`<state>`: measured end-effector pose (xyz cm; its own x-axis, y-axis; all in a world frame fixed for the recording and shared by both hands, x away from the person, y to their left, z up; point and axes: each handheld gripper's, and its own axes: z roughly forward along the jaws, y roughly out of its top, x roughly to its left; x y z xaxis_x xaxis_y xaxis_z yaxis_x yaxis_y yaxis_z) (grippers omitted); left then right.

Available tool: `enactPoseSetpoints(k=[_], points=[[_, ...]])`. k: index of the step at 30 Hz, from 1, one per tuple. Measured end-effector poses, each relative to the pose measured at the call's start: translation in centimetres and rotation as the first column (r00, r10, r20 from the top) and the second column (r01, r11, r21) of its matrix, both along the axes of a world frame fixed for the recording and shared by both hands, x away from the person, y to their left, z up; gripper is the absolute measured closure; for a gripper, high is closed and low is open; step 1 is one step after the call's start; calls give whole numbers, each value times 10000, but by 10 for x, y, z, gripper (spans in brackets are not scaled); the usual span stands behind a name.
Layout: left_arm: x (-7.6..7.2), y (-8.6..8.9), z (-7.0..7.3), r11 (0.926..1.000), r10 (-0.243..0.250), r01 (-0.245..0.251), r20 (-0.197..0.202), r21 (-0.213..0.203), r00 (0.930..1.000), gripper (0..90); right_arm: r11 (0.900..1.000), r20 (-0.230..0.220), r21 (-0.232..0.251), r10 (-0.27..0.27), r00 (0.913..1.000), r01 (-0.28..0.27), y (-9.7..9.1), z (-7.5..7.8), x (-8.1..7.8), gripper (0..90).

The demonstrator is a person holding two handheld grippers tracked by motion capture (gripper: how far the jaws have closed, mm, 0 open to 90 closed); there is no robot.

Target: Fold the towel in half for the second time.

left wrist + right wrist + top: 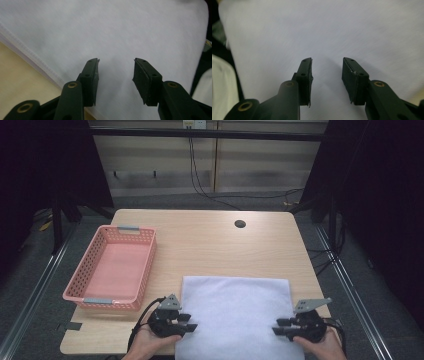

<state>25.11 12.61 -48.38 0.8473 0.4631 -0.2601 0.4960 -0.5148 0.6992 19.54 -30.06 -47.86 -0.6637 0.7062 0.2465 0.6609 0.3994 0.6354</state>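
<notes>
A pale lavender-white cloth (235,312) lies flat on the wooden table (210,245), folded, reaching over the near edge. My left gripper (190,322) sits at the cloth's left edge and points inward over it. In the left gripper view the cloth (112,32) spreads under the gripper (115,75), whose jaws stand apart with nothing between them. My right gripper (276,326) is at the cloth's right edge, pointing inward. Seen in the right gripper view, the gripper (327,75) hangs over the cloth (324,30) with its jaws apart and holding nothing.
A pink perforated basket (145,265) stands empty on the table's left side. A round cable hole (240,224) is near the table's far edge. Dark frames and cables surround the table.
</notes>
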Motion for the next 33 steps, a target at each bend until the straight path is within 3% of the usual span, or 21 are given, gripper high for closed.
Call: enactPoseSetpoints(k=[2,3,5,6,8,9,10,12,13,16,17,19,23,24,26,27,28,29,31,33], points=[[16,1,5,9984,559,-557,215,-75,9982,543,9965,585,297,-793,9951,776,-13,7,13,602],[24,2,7,9970,723,-717,219,-280,9971,538,9909,830,371,-1318,9878,1291,-22,11,23,597],[42,2,8,9930,1128,-1116,316,-380,9931,534,9834,1091,287,-1811,9774,1791,-32,12,40,574],[47,2,8,9917,1199,-1184,287,-511,9924,526,9773,1311,276,-2120,9684,2102,-41,12,57,558],[56,0,8,9914,1205,-1190,247,-545,9924,523,9721,1365,330,-2344,9625,2321,-45,11,70,545],[60,-2,8,9904,1298,-1275,408,-539,9907,526,9714,1385,335,-2374,9615,2351,-47,8,84,524],[66,-3,6,9899,1346,-1330,318,-500,9904,526,9714,1385,335,-2374,9615,2351,-47,8,84,524],[76,-5,5,9878,1525,-1509,426,-391,9874,508,9697,1373,195,-2440,9600,2437,-46,4,98,507],[80,-6,3,9845,1668,-1643,386,-617,9852,506,9664,1399,-53,-2539,9571,2571,-45,-3,109,487],[89,-8,2,9828,1826,-1808,535,-379,9817,495,9707,1265,-81,-2373,9632,2402,-45,-9,115,486],[92,-8,2,9823,1858,-1842,502,-348,9813,492,9673,1358,-337,-2446,9601,2512,-44,-11,117,487],[96,-9,0,9817,1851,-1830,384,-525,9820,483,9662,1304,-364,-2484,9598,2550,-45,-15,119,486],[103,-7,-8,9691,2463,-2452,545,-265,9677,430,9703,1217,-600,-2258,9665,2343,-42,-23,120,516],[104,-6,-8,9624,2711,-2696,597,-322,9607,430,9703,1217,-600,-2258,9665,2343,-42,-23,120,516],[105,-6,-6,9574,2878,-2854,663,-435,9554,420,9737,1232,-644,-2097,9700,2187,-40,-23,120,560],[106,-5,-6,9553,2945,-2922,571,-442,9540,403,9757,1371,-558,-2028,9696,2120,-39,-24,121,680],[106,-6,-7,9562,2915,-2893,522,-455,9552,403,9757,1371,-558,-2028,9696,2120,-39,-24,121,680],[106,-6,-8,9614,2748,-2734,586,-297,9597,401,9790,1177,-329,-1959,9735,2010,-39,-24,121,717],[108,-5,-11,9628,2700,-2690,449,-256,9618,394,9809,1120,-220,-1898,9754,1934,-39,-24,120,807],[112,-2,-14,9607,2775,-2771,531,-141,9593,395,9794,1043,-197,-1981,9746,2012,-39,-24,119,814]])
